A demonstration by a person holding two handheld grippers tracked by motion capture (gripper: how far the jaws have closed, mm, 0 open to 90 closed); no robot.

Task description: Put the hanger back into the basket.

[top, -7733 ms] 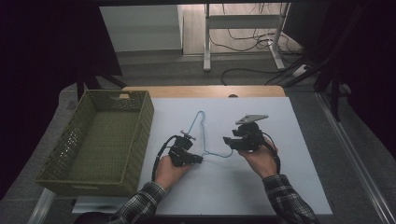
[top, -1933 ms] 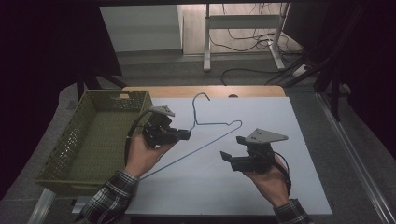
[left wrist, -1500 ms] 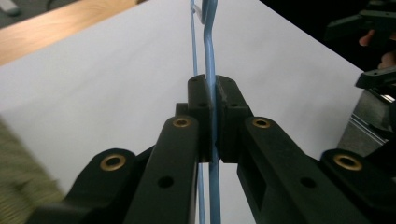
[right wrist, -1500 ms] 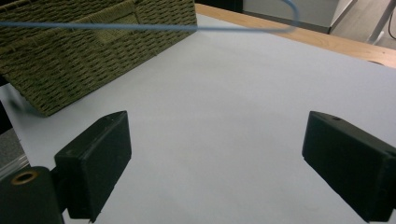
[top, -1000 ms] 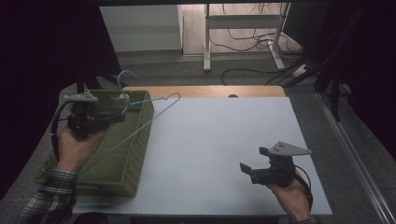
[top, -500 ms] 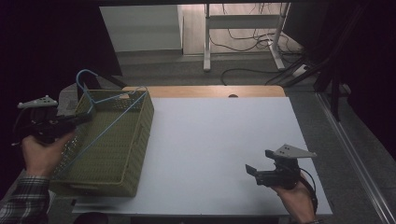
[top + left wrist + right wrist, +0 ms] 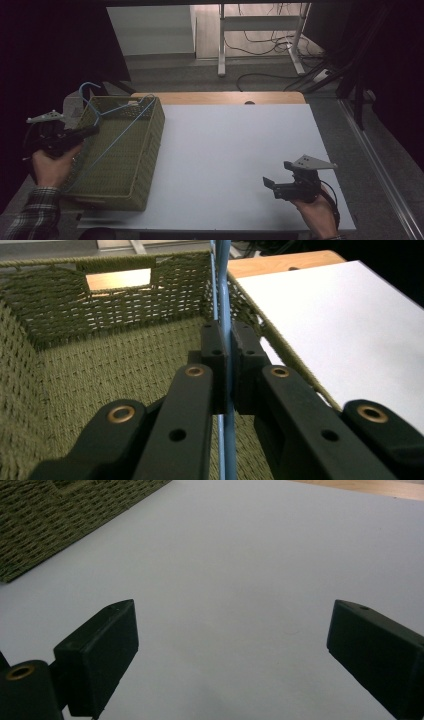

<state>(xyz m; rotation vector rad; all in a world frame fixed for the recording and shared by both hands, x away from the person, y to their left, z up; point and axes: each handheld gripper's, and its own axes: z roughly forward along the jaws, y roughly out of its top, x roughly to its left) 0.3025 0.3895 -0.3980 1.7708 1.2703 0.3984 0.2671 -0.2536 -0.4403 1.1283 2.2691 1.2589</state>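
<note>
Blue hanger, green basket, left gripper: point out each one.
blue hanger [image 7: 223,300], left gripper view, the wire just beyond the jaws.
green basket [image 7: 150,150], high view, its right outer wall.
left gripper [image 7: 226,347], left gripper view, between its fingertips.

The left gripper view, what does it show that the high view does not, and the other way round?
The left gripper view alone shows the pads pressed on the blue hanger wire, and the basket floor up close. The high view alone shows the hanger's whole shape with its hook over the basket's far left corner, the person's hands, and the right gripper open over the table. Both show the hanger, the basket and the white table.
</note>
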